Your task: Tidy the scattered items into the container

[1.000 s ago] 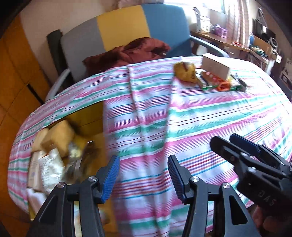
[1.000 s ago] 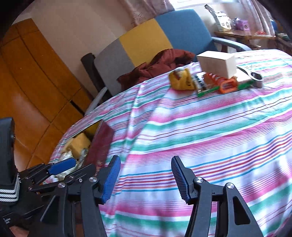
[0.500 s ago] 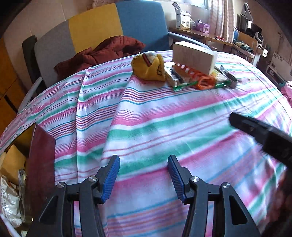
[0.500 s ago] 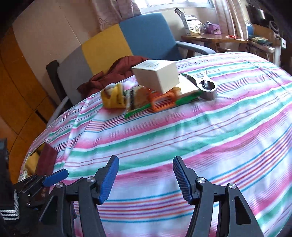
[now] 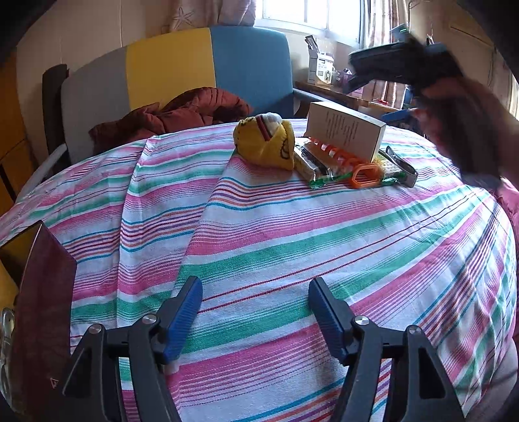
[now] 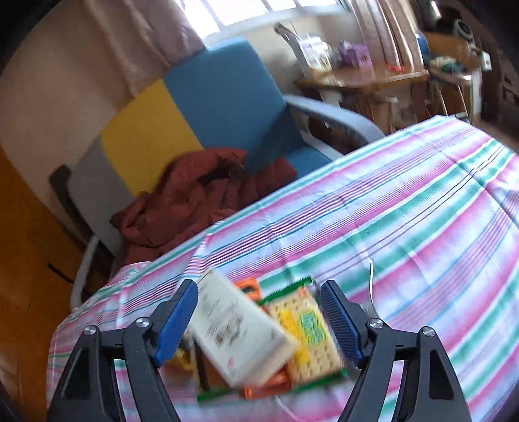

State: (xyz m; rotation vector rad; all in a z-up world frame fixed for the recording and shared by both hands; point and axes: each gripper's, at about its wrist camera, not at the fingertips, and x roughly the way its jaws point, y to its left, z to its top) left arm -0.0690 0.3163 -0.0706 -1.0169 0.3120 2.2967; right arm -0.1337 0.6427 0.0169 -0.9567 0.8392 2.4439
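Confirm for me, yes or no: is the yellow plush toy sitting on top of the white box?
No, the yellow plush toy lies on the striped cloth beside the white box.

A striped cloth [image 5: 292, 233] in pink, green and white fills the lower frame. Behind it, upper left, stands an armchair [image 5: 181, 74] with grey, yellow and blue panels, and a crumpled rust-red jacket [image 5: 181, 113] lies on its seat. Upper right, a cluttered wooden side table [image 6: 363, 78] sits below the window [image 5: 308, 13].

Left view faces the item pile [image 5: 327, 155] from afar; the blurred right view [image 6: 259, 337] seemingly hovers close above.
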